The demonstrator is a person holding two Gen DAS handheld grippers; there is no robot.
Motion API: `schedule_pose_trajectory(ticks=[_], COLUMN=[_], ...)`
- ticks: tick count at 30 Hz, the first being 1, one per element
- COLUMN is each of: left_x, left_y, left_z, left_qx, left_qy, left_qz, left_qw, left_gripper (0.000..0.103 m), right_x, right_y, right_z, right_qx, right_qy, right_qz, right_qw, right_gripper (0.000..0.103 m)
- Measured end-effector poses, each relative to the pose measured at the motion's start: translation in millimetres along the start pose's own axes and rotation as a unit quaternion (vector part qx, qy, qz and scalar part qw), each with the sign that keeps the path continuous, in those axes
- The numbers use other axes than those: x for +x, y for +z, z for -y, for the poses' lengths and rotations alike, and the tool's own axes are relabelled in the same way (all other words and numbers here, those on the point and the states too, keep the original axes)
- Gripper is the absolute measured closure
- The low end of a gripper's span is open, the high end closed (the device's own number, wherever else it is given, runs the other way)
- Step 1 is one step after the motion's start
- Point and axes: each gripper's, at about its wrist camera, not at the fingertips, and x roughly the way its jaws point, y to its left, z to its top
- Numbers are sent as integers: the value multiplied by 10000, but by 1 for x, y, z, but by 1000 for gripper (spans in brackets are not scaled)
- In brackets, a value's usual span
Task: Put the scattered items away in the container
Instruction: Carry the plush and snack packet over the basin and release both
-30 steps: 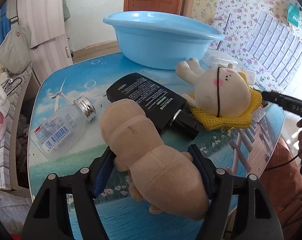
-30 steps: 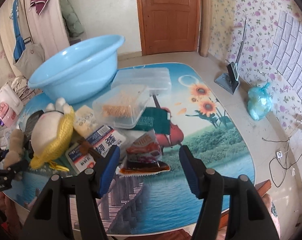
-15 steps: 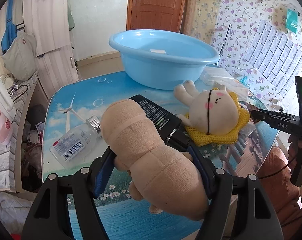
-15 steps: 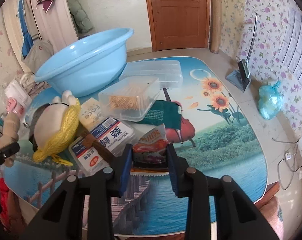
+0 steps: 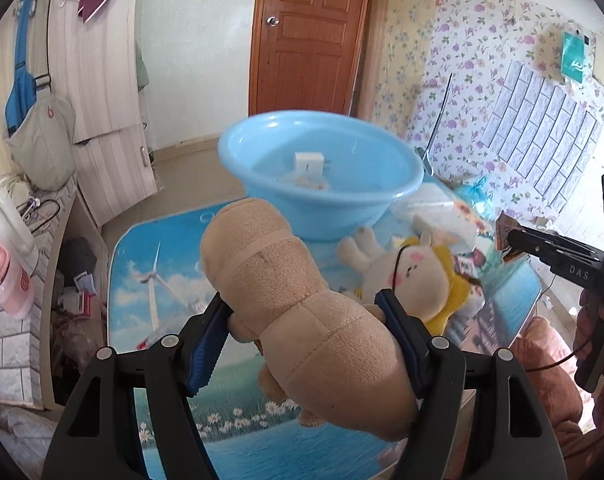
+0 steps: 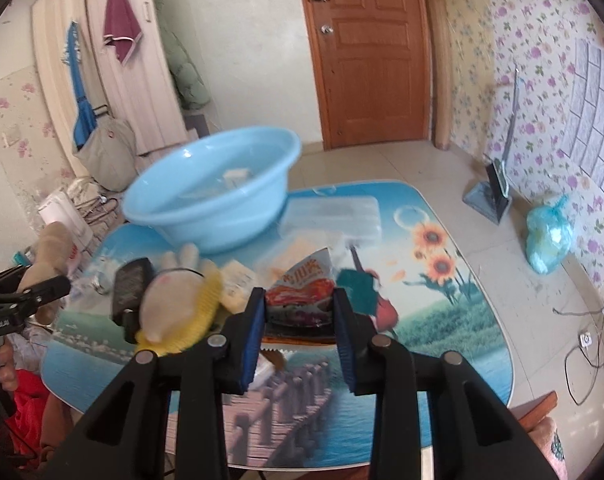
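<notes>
Above the table (image 6: 442, 344), carrying loads basinward – left gripper (image 5: 302, 340) squeezing tan plush (image 5: 302, 304), right gripper (image 6: 298, 320) pinching snack packet (image 6: 302, 292); basin (image 5: 322, 184) seemingly holding two things, much clutter remaining.

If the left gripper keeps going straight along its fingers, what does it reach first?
Most likely the blue basin: it sits straight ahead of the left gripper, past the tan plush toy it holds. Depth is unclear, so the toy may reach the rim first.

"DAS" printed on right gripper (image 5: 510, 240); snack packet (image 6: 302, 292) characters unreadable.
</notes>
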Motion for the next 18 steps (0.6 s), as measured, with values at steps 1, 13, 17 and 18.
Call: schedule_pose_trajectory(ticks=[1, 13, 17, 18], left_x=[-1, 2, 7, 9], left_y=[3, 32, 45, 48], left_z=[1, 8, 6, 6], left_qx=[2, 168, 172, 174], left_qy=[-35, -140, -133, -134], left_qz=[22, 166, 220, 225], left_qw=[10000, 9996, 9995, 9995], left_gripper=[31, 31, 31, 31], right_x=[-1, 3, 9, 10], right_y=[2, 34, 44, 45], right_z=[-3, -37, -43, -44], right_qx=[-29, -390, -459, -468], right_qy=[41, 503, 592, 608], right_qz=[29, 286, 308, 307], right_qw=[10000, 9976, 9967, 9966], right_gripper=[71, 71, 71, 71])
